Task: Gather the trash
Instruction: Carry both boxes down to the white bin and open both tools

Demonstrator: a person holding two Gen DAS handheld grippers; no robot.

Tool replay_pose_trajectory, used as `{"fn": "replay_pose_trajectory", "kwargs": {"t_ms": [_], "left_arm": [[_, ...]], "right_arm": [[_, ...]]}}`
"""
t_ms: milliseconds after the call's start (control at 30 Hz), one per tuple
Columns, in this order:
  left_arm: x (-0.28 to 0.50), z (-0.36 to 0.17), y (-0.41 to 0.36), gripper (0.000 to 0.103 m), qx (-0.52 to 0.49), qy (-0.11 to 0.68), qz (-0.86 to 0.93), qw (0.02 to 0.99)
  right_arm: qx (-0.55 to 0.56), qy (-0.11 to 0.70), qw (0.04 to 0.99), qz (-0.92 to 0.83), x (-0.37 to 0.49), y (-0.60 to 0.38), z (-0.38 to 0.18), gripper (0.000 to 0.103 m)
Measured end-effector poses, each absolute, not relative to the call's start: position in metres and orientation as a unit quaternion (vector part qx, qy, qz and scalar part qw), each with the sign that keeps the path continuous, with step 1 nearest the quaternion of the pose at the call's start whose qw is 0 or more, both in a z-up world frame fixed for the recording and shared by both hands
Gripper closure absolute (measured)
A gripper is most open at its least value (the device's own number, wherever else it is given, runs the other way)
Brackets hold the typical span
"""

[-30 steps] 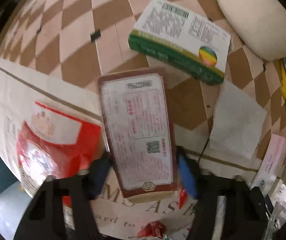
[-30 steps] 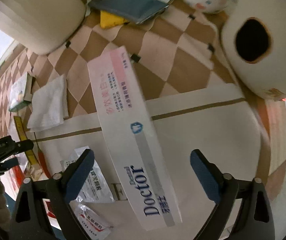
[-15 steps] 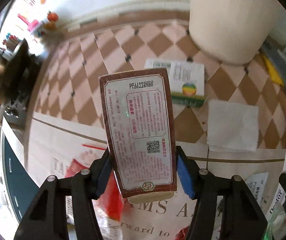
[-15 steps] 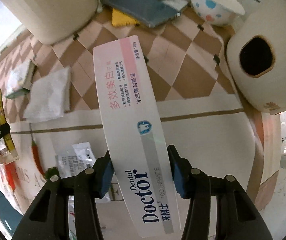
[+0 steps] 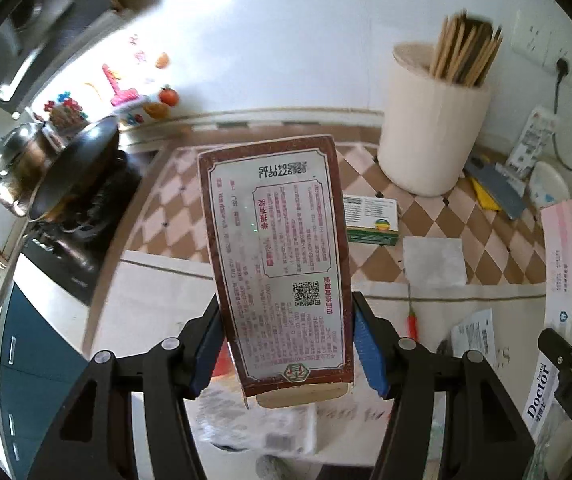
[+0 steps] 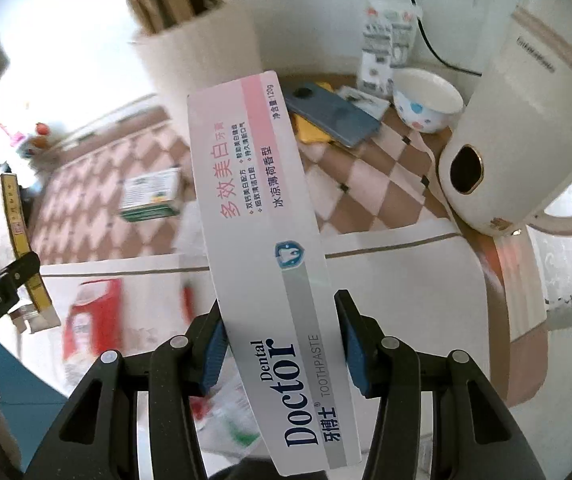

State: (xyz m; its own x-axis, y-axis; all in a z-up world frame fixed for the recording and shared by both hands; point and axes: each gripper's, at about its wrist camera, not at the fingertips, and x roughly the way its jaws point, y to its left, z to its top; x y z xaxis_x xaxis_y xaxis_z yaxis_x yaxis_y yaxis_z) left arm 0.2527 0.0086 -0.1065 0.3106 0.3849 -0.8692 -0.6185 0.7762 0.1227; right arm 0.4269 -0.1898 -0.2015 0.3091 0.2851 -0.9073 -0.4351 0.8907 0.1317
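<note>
Toothpaste box hides blurred litter behind right tongs

This is a home kitchen. A steel pot and a dark pan sit on a black stove at the left of the left wrist view, with teal cabinet fronts below. The tabletop wears a brown-and-cream checked cloth. On it stand a cream holder full of chopsticks, a spotted bowl and a cream electric kettle. A wall socket with a plugged-in cord sits above, and bright fruit-shaped ornaments stand along the white wall.
</note>
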Motion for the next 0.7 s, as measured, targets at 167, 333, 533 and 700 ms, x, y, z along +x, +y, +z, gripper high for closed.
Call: {"fn": "replay_pose_trajectory", "kwargs": {"t_ms": [167,333,533,700], "left_arm": [[0.164,-0.094,0.034,0.047,-0.119,0.468,0.319,0.815],[0.113,-0.143,0.08,0.047,-0.153,0.48,0.33,0.798],[0.024,-0.223,0.113,0.047,-0.223,0.549,0.349,0.726],[-0.045,-0.33,0.132,0.047,-0.305,0.613,0.339,0.646]], "right_arm": [[-0.06,0.518,0.819,0.239,0.352,-0.189,-0.171,0.051],[-0.06,0.515,0.812,0.269,0.261,-0.17,-0.166,0.051],[-0.093,0.561,0.758,0.321,0.153,-0.126,-0.213,0.051],[-0.147,0.627,0.679,0.353,0.08,-0.089,-0.303,0.051]]}}
